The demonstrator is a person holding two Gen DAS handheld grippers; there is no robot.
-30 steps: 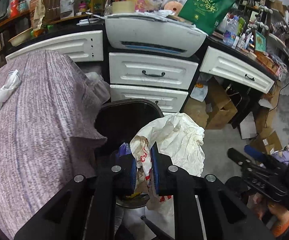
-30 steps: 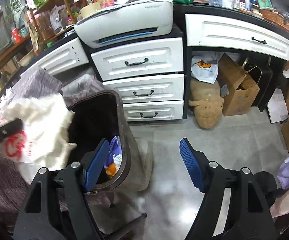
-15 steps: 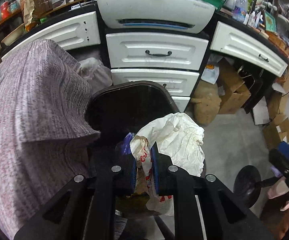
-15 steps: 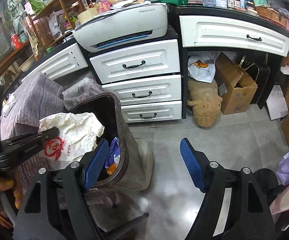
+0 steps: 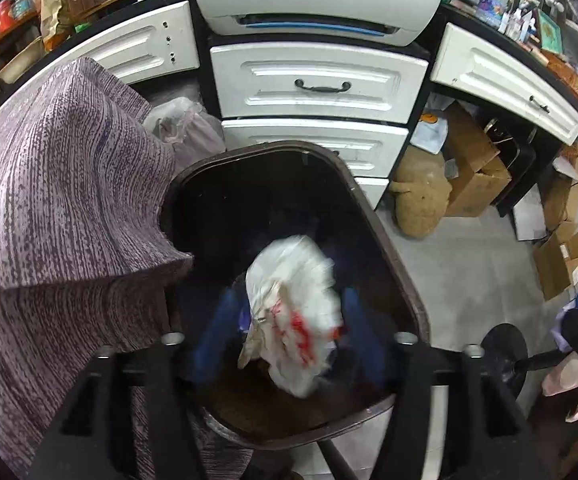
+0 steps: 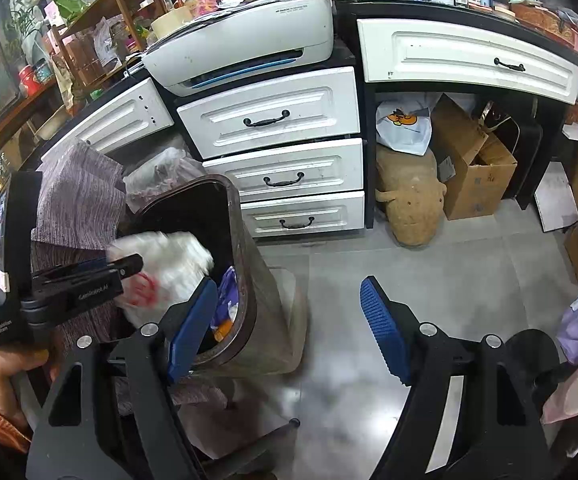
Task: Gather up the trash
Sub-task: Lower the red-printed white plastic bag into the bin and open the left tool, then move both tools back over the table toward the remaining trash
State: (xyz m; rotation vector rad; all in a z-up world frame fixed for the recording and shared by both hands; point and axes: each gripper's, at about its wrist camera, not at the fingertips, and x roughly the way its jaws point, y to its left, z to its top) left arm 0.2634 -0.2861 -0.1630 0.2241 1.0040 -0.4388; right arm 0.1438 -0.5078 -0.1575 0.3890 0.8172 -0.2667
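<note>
A crumpled white plastic bag with red print (image 5: 293,312) hangs blurred inside the mouth of the dark brown trash bin (image 5: 381,232). My left gripper (image 5: 287,320) is over the bin and its jaws are opening. The bag sits between the blue pads (image 5: 217,332) but they no longer press on it. In the right wrist view the same bag (image 6: 169,264) drops from the left gripper (image 6: 125,266) into the bin (image 6: 257,280). My right gripper (image 6: 287,296) stands open beside the bin, with nothing held.
White drawers (image 6: 273,120) and a printer (image 6: 241,40) stand behind the bin. A purple-grey cloth (image 5: 61,208) covers a surface on the left. Cardboard boxes (image 6: 473,168) and a tan plush toy (image 6: 409,200) lie under the desk. Grey floor (image 6: 429,264) is on the right.
The left jaws have spread apart and let go of the white bag, which now drops into the bin. The left gripper has sunk closer to the bin. The right gripper has stayed put.
</note>
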